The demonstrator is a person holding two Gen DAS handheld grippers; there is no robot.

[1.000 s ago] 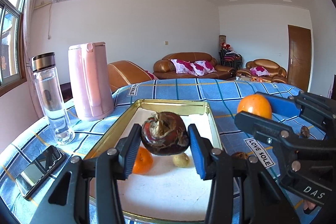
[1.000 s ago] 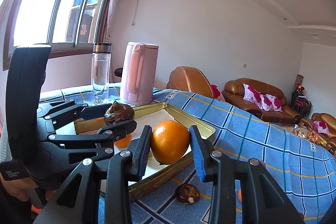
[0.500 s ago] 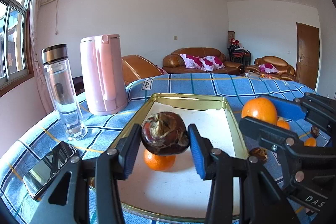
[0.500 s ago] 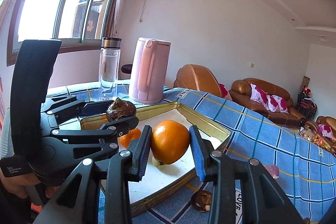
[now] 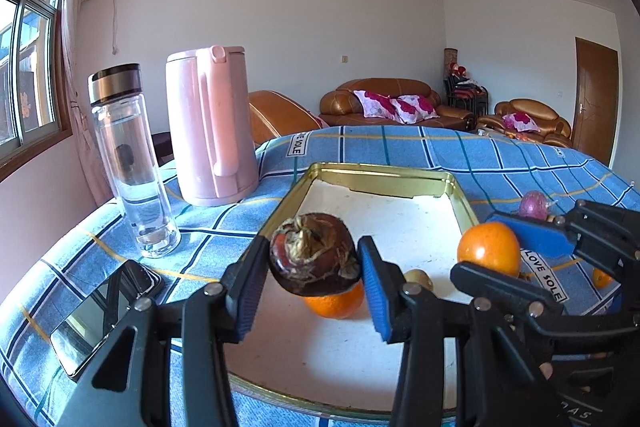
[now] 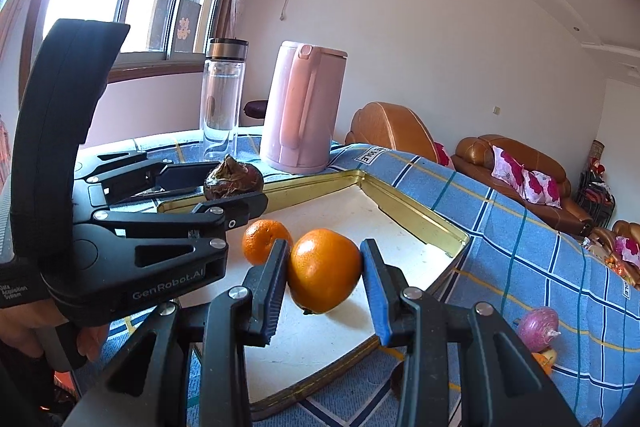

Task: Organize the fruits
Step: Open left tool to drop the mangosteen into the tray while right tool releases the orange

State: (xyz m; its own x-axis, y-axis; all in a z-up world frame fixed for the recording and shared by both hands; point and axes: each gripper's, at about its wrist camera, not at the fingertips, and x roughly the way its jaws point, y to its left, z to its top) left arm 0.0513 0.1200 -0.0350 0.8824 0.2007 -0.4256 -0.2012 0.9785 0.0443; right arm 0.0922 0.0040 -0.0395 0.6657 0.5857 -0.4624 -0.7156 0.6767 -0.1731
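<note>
Oranges (image 6: pixel 325 275) — two over tray (image 6: pixel 416 217)

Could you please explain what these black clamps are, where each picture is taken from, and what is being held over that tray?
There is no robot here: a person holds one two-finger clamp in each hand, and a wide-angle camera on each clamp looks forward along its fingers. One picture comes from the left clamp, the other from the right.

The left gripper is shut on a dark brown fruit with a dried stem. The right gripper is shut on a large orange. Both hang above a gold-rimmed tray with a white floor, where a smaller orange already lies.

The tray sits on a blue checked tablecloth. Beside it stand a pink kettle and a clear bottle, and a phone lies flat. A purple fruit lies on the cloth outside the tray.
</note>
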